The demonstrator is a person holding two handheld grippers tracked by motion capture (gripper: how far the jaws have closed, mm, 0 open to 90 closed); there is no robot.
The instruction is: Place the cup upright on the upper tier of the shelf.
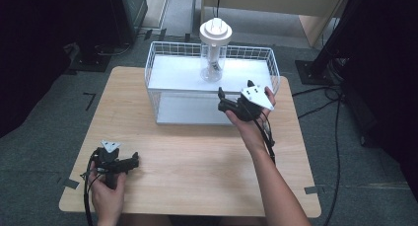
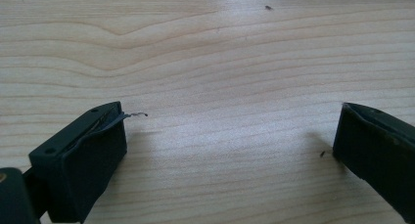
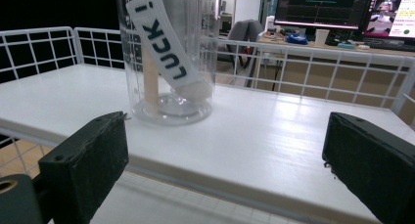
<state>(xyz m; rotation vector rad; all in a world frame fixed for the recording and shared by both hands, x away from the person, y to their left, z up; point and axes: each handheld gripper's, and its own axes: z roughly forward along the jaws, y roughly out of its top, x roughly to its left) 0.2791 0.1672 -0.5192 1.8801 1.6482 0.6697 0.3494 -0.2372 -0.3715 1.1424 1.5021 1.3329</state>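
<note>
**Right gripper lined up on clear cup; left gripper parked**

The clear cup stands upright on the white shelf inside the wire basket, toward the rear middle of that shelf, with a white lid on top. The right gripper is held just in front of the cup, at the basket's front edge, jaws spread wide and holding nothing. In my judgement it is raised to shelf height and aimed at the cup so the jaws can pass either side of it. The left gripper rests on the worktop, well apart from the cup and toward the near left corner, jaws likewise wide and unloaded; it appears parked clear of the work.

The right gripper view shows what the high view cannot: the cup holds a pale stick and a white tag printed "LUCK!", leaning inside, and the cup sits left of the jaws' centre line. The high view alone gives the lid and the cup's place on the shelf. The left gripper view shows bare wood grain between its jaws.
</note>
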